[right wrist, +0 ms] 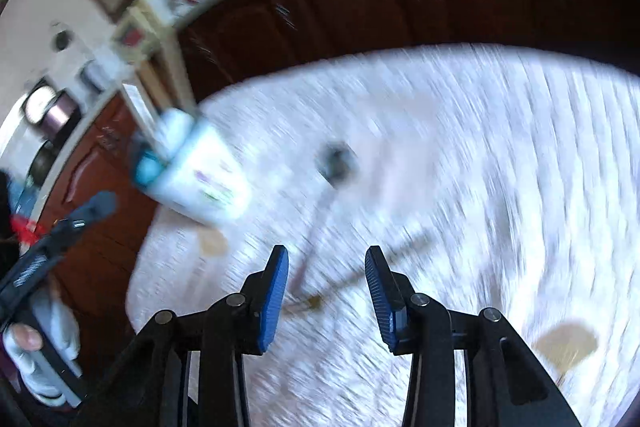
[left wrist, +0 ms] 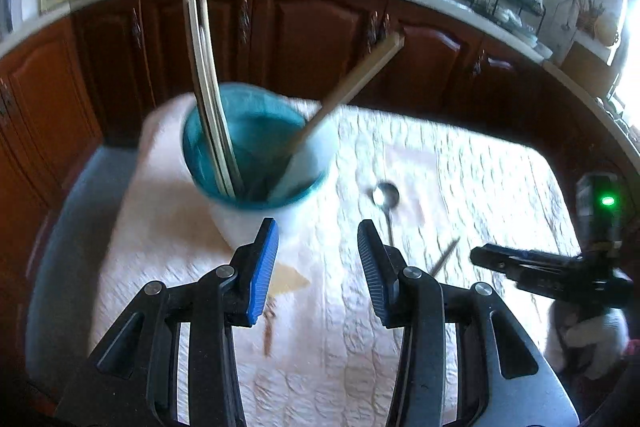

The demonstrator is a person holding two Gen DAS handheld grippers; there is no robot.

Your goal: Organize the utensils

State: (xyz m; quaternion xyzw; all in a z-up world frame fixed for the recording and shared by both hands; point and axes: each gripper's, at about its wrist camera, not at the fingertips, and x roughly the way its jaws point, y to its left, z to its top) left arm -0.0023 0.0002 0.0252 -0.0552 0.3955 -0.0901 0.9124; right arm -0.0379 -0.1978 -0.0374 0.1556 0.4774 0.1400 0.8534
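Left wrist view, near to far. Left claw, black arms with ribbed blue pads, stands partly open with nothing between the pads, low centre of frame. Under it, the bench, covered in a pale quilted cloth.

Just beyond the right pad: metal spoon, bowl toward the upper frame, handle running down toward the claw, its end hidden behind the pad. To its right, a single thin brown chopstick, long axis slanting up-right, blurred.

Centre: round white holder with teal inside. Pale wooden chopsticks stand in it, nearly upright on the left; another pair leans up-right.

Right claw at right edge, side-on. In the right wrist view it is partly open, empty, above the spoon handle; heavy motion blur there.

Far: dark red wooden cabinets.
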